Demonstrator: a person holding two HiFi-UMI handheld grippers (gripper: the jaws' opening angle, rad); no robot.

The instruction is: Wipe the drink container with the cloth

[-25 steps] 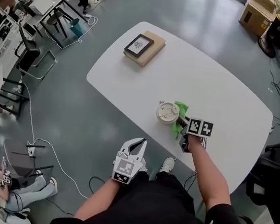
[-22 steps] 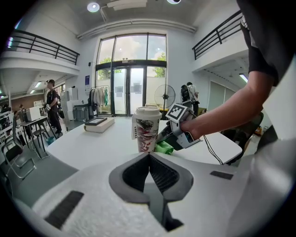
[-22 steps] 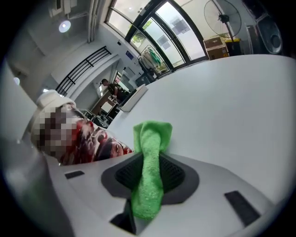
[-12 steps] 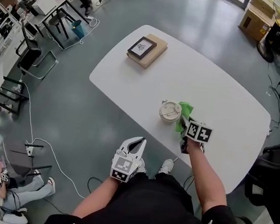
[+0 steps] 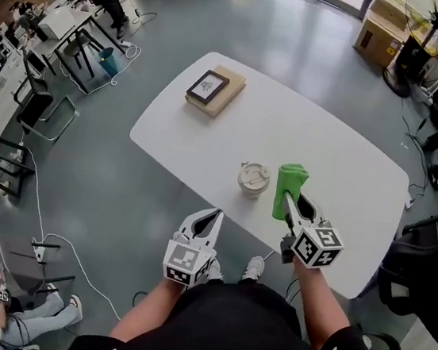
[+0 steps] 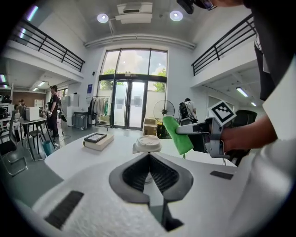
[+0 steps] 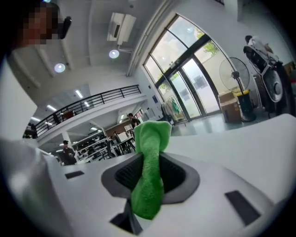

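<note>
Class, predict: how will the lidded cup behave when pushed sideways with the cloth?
The lidded takeaway cup looks light; standing free on the smooth white table, it would probably slide or tip. Its wall, seemingly paper, would likely dent if squeezed.

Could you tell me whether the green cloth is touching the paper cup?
No, the green cloth, clamped in the right gripper, sits beside the paper cup with bare table showing between them.
</note>
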